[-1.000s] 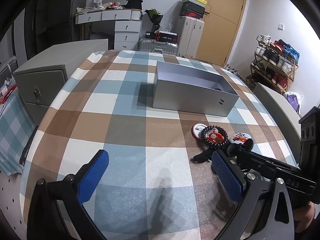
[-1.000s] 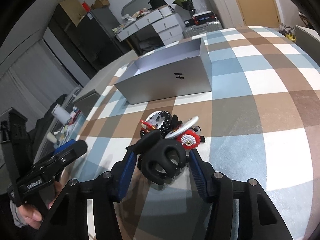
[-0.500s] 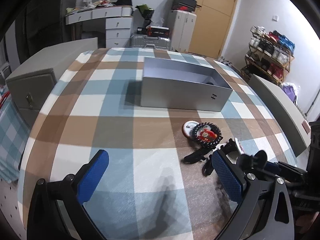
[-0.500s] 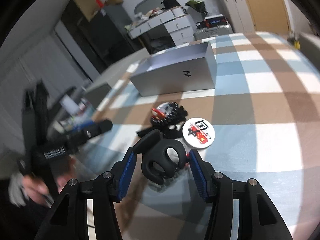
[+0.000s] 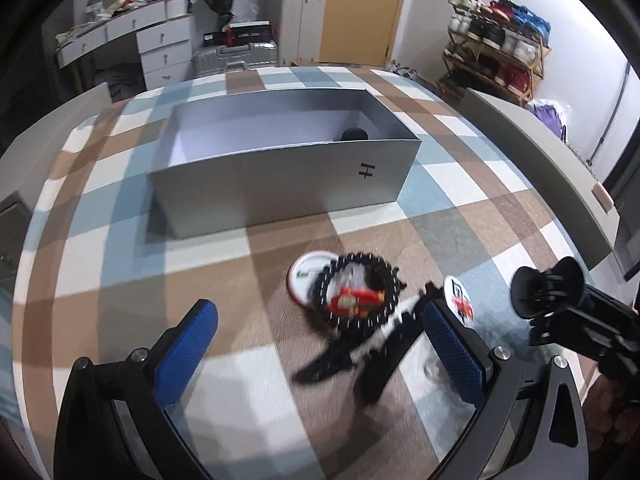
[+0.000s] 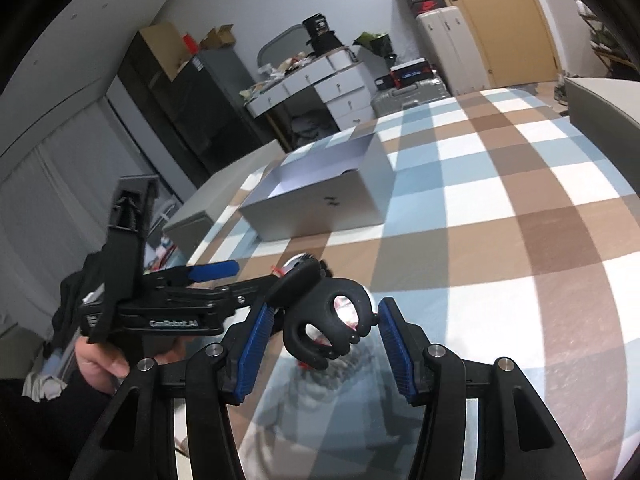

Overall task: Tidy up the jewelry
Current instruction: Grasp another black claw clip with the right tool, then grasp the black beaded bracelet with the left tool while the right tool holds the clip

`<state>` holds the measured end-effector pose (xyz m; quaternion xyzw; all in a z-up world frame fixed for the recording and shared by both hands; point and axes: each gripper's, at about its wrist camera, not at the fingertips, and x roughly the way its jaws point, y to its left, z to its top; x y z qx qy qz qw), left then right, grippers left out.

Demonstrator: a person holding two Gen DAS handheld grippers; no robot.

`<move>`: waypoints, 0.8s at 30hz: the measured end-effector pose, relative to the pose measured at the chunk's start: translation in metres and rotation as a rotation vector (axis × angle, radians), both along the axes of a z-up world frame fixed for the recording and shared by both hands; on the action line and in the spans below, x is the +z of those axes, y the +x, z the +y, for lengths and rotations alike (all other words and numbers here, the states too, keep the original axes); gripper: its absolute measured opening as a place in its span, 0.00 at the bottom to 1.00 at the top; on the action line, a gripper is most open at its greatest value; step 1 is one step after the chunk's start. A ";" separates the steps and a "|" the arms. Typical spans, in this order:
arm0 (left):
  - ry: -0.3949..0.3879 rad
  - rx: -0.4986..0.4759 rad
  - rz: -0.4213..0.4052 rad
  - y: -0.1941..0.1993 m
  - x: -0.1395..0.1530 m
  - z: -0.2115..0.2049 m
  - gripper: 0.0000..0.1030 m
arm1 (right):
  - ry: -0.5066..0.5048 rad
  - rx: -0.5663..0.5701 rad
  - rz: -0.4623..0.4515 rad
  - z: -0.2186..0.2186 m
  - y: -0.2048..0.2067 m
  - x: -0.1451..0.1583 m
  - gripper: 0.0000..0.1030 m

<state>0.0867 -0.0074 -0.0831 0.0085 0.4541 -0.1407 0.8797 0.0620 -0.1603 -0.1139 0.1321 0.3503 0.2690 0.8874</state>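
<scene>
My right gripper (image 6: 320, 344) is shut on a black claw hair clip (image 6: 328, 324) and holds it raised above the checked tablecloth; clip and gripper also show in the left wrist view (image 5: 544, 284). My left gripper (image 5: 320, 354) is open and empty, low over a small pile: a black beaded bracelet with a red charm (image 5: 356, 298), a round white badge (image 5: 306, 276), a second badge (image 5: 460, 300) and a black hair clip (image 5: 360, 352). An open grey box (image 5: 280, 176) stands behind the pile, with a dark round item (image 5: 354, 135) inside.
The table carries a blue, brown and white checked cloth (image 5: 100, 260). A grey bench (image 5: 540, 152) runs along the right edge. White drawers (image 5: 164, 48), suitcases and a shoe rack (image 5: 496, 48) stand beyond the table. My left gripper appears in the right wrist view (image 6: 216, 270).
My right gripper lifted the black claw clip off the pile and swung up. My left gripper moved forward and right, closer to the pile and box.
</scene>
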 end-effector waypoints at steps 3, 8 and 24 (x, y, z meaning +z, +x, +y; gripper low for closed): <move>0.023 -0.034 0.034 0.009 -0.005 -0.004 0.98 | 0.016 0.002 -0.008 -0.005 0.005 0.001 0.52; -0.003 -0.094 0.086 0.011 -0.011 -0.006 0.97 | 0.038 0.008 -0.020 -0.008 0.011 0.002 0.52; -0.040 -0.165 0.125 0.015 -0.005 -0.008 0.50 | 0.049 0.009 -0.008 -0.008 0.021 -0.004 0.52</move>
